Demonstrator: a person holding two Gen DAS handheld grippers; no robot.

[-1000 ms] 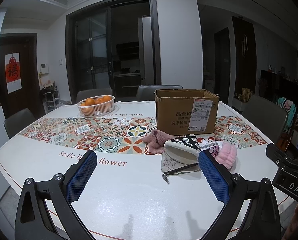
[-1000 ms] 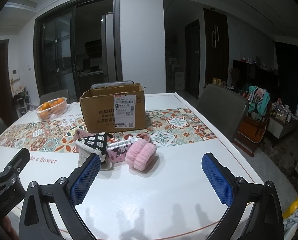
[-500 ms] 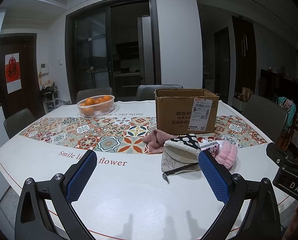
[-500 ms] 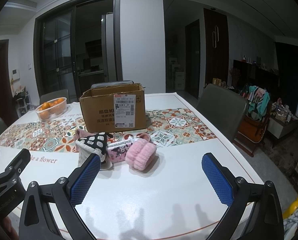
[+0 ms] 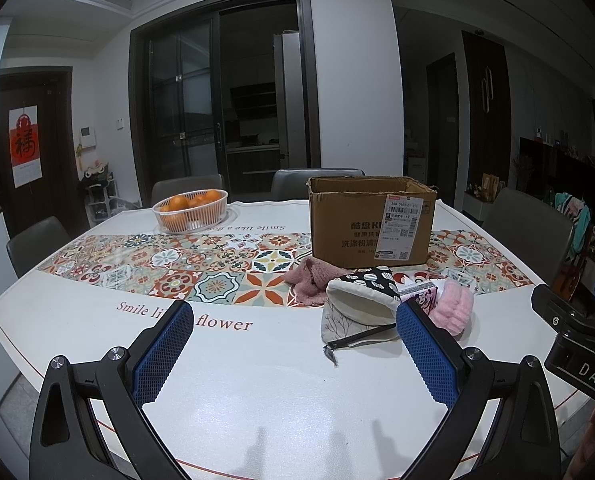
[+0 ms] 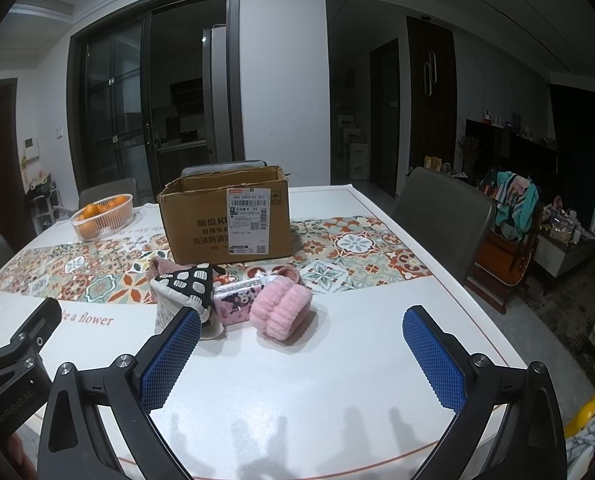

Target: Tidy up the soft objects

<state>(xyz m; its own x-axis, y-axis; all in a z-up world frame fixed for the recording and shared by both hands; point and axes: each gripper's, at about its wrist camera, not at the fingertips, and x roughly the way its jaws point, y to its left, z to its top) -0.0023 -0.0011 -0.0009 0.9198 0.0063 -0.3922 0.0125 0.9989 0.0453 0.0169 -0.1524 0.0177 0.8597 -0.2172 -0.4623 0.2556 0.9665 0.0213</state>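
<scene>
Right wrist view: the fluffy pink knitted band lies on the white table ahead of the right gripper, whose blue-padded jaws gape empty. Just left sit a pink cartoon pouch and a black-and-white patterned pouch. The brown cardboard box stands behind. The left gripper, likewise spread, grasps nothing.

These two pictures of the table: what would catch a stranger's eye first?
Probably the open cardboard box standing on the tiled runner in the middle of the table, with a small heap of soft things just in front of it: a fluffy pink band and a black-and-white patterned pouch. Next, the two pairs of blue-padded fingers spread wide at the bottom, empty, and the basket of oranges far left.
</scene>
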